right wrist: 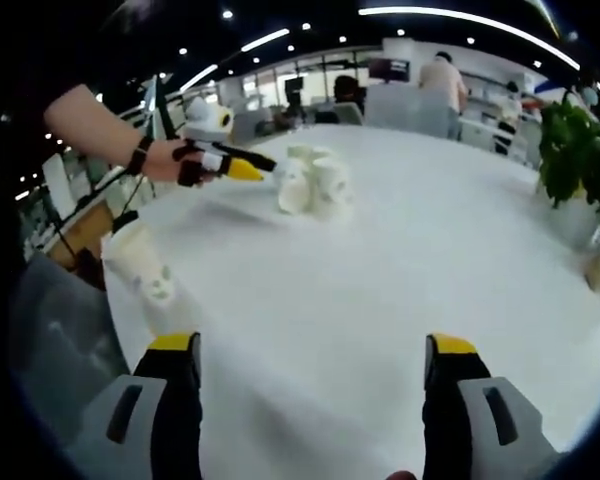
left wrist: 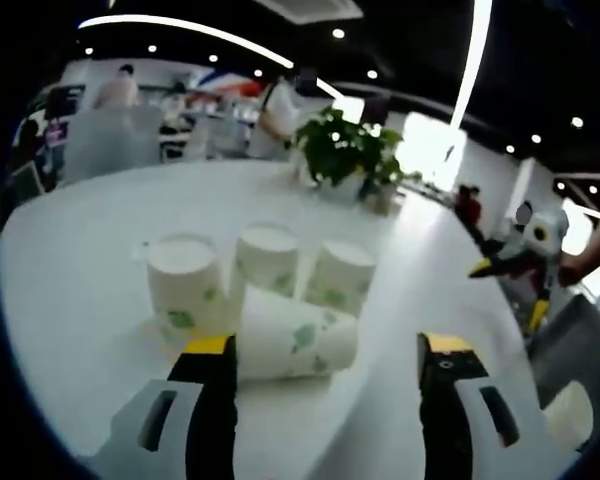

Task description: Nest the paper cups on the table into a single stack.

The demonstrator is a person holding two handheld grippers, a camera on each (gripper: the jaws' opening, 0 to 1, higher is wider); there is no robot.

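While my left gripper point(left wrist: 325, 360) sits low in the left gripper view with its yellow-tipped jaws spread apart and nothing between them, I judge I am at the first pick of the stacking. A white paper cup with green leaf print lying on its side point(left wrist: 298, 336) rests at centre frame just beyond the jaws, touching the left one, in front of three upright white paper cups point(left wrist: 265, 260) on the round white table point(left wrist: 80, 300). Next I should close on the fallen cup and right it. In the right gripper view my right gripper point(right wrist: 310, 365) is also spread wide, empty, well back, with the cups at upper centre and my left hand point(right wrist: 170, 160) reaching from the upper left.
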